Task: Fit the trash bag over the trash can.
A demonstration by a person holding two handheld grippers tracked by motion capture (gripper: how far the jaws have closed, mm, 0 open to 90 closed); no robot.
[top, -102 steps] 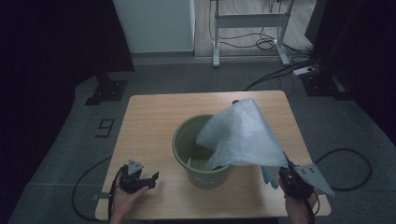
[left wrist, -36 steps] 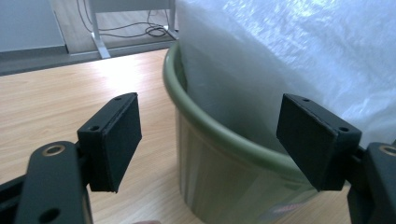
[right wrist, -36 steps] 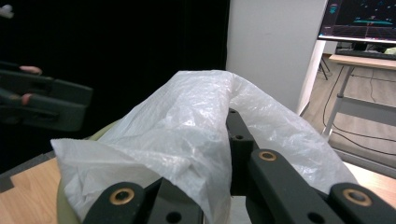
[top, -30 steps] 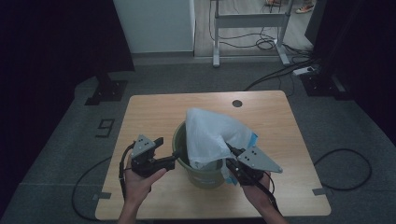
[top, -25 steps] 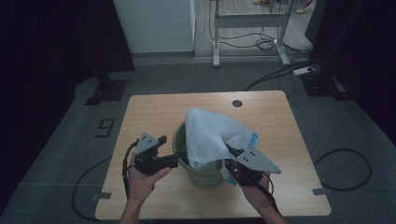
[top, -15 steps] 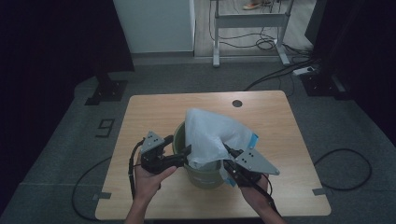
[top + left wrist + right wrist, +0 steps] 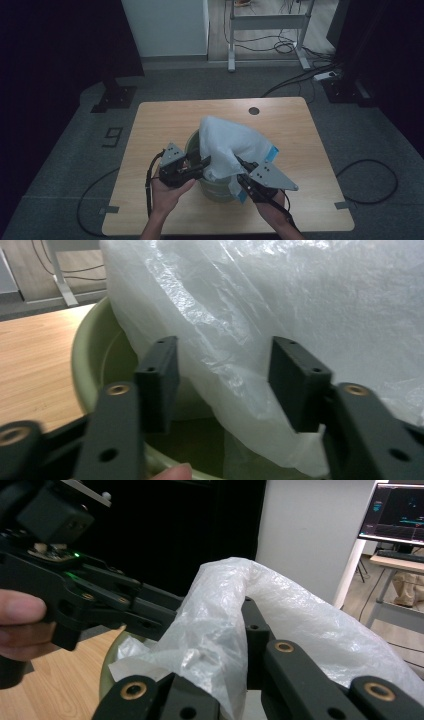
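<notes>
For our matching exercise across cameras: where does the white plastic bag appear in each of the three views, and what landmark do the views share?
High view: the white plastic bag sits at the table's centre, draped over the green bucket.
Left gripper view: the bag covers the upper right, just beyond the open jaws.
Right gripper view: the bag is central, pinched in the right hand-held gripper.
Shared landmark: the bucket's pale green rim.
</notes>
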